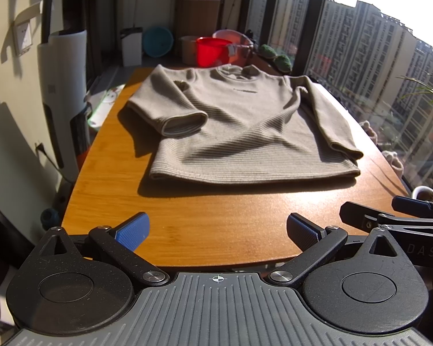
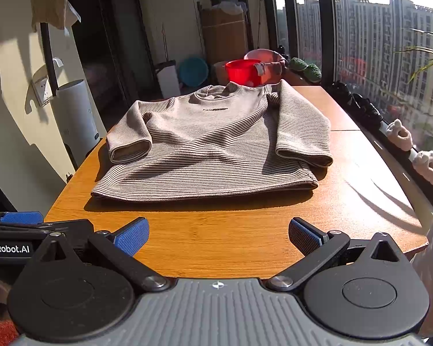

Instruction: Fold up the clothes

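A beige striped long-sleeved sweater (image 1: 239,124) lies flat, front up, on the wooden table (image 1: 205,219), collar at the far end and hem toward me. Its left sleeve (image 1: 170,109) is folded in over the body; its right sleeve (image 1: 329,121) lies along the right side. It also shows in the right wrist view (image 2: 210,150). My left gripper (image 1: 216,232) is open and empty above the table's near edge, short of the hem. My right gripper (image 2: 218,235) is open and empty, also short of the hem. The right gripper shows at the right edge of the left wrist view (image 1: 395,216).
A red bucket (image 1: 210,52) and a pink basin (image 2: 262,57) stand behind the table's far end. A white cylinder appliance (image 2: 78,115) stands at the left by the wall. Windows and a sill with slippers (image 2: 424,158) run along the right. A white cup (image 1: 424,193) sits at the right.
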A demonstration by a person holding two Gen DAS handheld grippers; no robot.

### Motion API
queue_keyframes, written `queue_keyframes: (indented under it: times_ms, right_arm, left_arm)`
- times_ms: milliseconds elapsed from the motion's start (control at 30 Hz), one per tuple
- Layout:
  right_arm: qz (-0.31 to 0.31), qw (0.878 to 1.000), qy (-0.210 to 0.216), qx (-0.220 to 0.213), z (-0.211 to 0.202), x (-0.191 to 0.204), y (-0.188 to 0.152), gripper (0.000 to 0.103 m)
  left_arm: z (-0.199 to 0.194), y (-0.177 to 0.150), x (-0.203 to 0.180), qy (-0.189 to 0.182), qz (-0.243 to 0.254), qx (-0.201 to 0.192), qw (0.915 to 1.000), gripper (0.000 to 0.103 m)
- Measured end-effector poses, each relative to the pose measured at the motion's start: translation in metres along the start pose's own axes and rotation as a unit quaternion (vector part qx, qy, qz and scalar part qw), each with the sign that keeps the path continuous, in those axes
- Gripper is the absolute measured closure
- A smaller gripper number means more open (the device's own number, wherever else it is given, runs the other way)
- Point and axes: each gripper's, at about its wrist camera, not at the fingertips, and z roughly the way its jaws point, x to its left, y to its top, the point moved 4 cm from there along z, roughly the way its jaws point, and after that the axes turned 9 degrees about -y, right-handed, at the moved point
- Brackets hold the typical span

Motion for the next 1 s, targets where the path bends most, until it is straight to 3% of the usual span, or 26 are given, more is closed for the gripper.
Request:
queue_keyframes:
  times_ms: [1000]
  right_arm:
    - [0.000,1.000,0.005,0.010,0.0054,-0.0034,0.0023,0.000]
  left_arm:
    - [0.0060,0.0021,0.0041,-0.015,-0.005,0.008,0.9998,0.000]
